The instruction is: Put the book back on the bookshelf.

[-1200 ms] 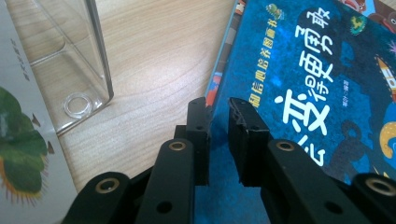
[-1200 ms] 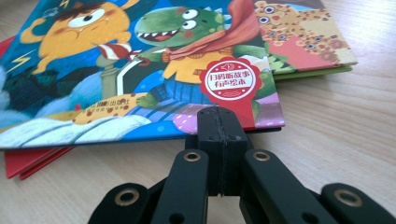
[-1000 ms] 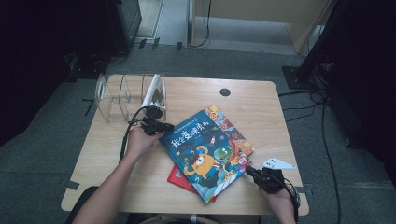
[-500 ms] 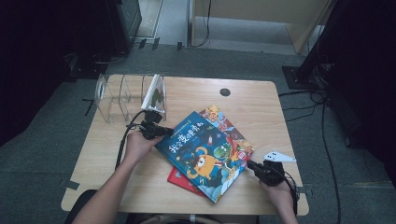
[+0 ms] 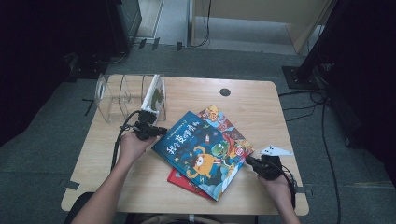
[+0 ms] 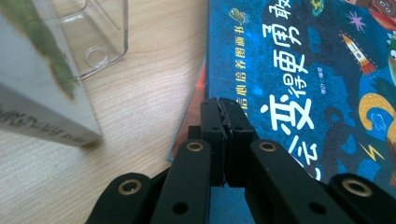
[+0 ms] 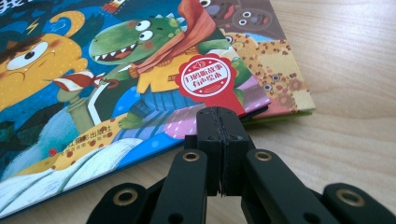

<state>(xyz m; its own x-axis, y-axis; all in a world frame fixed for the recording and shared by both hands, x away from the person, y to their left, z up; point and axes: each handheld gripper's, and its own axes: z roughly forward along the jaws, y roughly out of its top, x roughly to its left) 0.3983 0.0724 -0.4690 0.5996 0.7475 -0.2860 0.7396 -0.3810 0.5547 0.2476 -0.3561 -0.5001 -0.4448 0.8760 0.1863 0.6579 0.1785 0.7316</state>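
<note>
A blue book (image 5: 201, 153) lies slantwise mid-table atop other books (image 5: 223, 122), its long axis running from the far left to the near right. The left gripper (image 5: 152, 131), jaws pressed together and pinching nothing, sits at its far-left corner beside a clear rack (image 5: 122, 96). The right gripper (image 5: 254, 164), also pressed together and empty, sits just off the right corner. Each hand flanks one end, the left one closer.

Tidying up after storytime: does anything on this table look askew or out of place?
Yes. The blue picture book lies skewed across a fanned pile of other books, corners jutting out. The clear file rack holds one upright book.
</note>
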